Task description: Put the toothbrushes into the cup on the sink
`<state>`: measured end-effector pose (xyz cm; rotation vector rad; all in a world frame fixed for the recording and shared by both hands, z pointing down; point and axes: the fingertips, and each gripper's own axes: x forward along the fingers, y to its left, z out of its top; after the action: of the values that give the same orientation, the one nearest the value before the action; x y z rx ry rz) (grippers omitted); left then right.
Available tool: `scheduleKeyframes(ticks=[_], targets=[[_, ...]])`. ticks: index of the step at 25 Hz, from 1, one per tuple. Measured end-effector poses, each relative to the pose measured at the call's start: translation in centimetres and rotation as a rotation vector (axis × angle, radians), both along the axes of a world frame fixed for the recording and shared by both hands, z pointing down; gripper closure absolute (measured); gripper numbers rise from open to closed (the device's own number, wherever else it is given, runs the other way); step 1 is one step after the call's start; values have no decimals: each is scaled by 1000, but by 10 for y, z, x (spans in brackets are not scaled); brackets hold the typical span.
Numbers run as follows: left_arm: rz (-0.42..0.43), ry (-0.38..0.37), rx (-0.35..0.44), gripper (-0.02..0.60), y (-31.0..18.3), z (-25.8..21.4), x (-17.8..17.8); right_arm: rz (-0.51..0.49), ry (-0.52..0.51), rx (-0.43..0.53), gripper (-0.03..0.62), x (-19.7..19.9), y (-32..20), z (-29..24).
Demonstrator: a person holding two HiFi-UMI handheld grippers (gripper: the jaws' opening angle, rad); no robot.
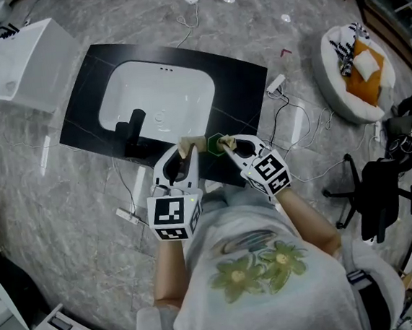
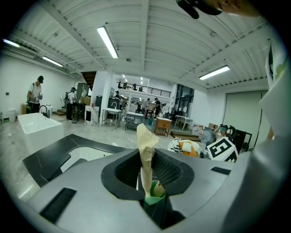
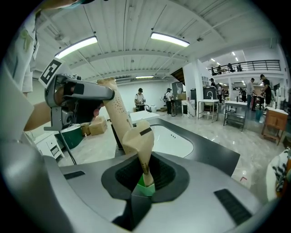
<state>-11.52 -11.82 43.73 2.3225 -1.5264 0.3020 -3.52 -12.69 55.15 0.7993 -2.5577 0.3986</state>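
Over the near edge of the black sink counter (image 1: 241, 77), my left gripper (image 1: 185, 154) is shut on a beige paper-wrapped toothbrush (image 1: 185, 148). It stands up from between the jaws (image 2: 144, 154). My right gripper (image 1: 227, 146) is shut on another beige wrapped piece (image 3: 140, 141) that bears a black stripe. From the right gripper view, the left gripper (image 3: 79, 93) holds its dotted beige stick (image 3: 116, 113) right behind that piece; I cannot tell whether they touch. A green hexagonal cup (image 1: 216, 142) shows between the two grippers.
The white basin (image 1: 158, 100) lies in the counter, with a black faucet (image 1: 135, 124) at its near left. A white box (image 1: 26, 65) stands at the far left, a round cushion bed (image 1: 357, 73) at the right and a black chair (image 1: 382, 187) beside me. Cables cross the floor.
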Motion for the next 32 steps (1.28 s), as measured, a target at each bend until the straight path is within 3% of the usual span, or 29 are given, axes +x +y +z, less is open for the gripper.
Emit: scheduleKeyframes(ticks=[26, 32], targets=[[1, 1, 4, 492, 4, -3, 4, -6, 6, -20, 537, 5, 11, 4], [4, 2, 8, 492, 5, -4, 4, -1, 3, -31, 437, 6, 13, 4]])
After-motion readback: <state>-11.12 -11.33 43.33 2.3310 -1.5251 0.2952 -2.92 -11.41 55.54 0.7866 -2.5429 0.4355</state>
